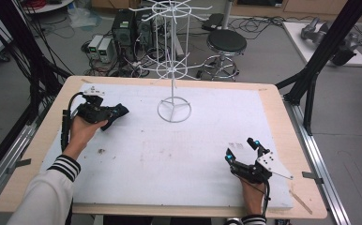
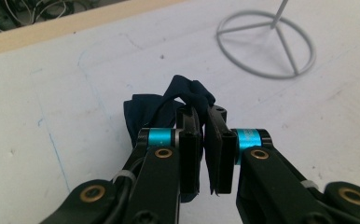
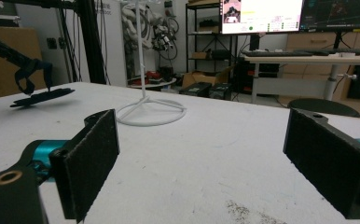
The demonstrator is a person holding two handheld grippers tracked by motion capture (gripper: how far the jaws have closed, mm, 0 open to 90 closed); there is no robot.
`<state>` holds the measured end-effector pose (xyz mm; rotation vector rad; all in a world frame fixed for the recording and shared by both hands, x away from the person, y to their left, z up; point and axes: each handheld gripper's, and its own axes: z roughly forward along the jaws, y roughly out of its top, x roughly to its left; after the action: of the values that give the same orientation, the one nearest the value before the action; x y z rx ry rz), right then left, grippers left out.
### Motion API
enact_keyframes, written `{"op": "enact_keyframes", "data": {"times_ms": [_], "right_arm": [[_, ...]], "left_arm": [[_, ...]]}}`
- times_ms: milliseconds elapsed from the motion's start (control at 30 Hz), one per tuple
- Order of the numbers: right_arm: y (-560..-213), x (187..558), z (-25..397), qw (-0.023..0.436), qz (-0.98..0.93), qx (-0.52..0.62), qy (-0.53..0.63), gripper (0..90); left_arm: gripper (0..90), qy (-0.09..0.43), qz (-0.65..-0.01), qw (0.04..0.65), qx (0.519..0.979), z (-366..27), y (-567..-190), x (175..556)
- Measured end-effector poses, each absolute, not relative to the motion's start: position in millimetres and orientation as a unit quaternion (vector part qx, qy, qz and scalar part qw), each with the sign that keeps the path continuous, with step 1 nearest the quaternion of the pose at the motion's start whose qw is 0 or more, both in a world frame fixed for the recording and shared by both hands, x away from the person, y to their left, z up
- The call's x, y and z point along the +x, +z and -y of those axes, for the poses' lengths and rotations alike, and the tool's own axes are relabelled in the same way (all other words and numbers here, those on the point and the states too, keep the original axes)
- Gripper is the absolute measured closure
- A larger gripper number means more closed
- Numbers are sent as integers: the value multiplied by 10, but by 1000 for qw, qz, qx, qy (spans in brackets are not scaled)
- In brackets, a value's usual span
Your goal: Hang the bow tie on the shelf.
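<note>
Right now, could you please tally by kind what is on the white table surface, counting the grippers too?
Grippers: 2, the left gripper shut on the dark blue cloth, the right gripper open
Dark blue cloth: 1
White wire rack: 1
Total: 4

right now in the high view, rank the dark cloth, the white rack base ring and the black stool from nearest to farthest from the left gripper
1. Dark cloth: pinched in the left gripper, at the table's left side.
2. White rack base ring: on the white mat, to the right of that gripper near the table's middle.
3. Black stool: on the floor beyond the table's far edge.
</note>
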<state>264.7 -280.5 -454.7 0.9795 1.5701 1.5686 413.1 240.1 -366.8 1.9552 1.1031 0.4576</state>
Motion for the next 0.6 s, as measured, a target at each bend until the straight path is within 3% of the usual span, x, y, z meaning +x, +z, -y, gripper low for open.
{"op": "enact_keyframes", "data": {"times_ms": [600], "right_arm": [[-4547, 2649, 2803, 351, -606, 378, 606, 96]], "left_arm": [[840, 196, -430, 492, 731, -2282, -3360, 4034]]}}
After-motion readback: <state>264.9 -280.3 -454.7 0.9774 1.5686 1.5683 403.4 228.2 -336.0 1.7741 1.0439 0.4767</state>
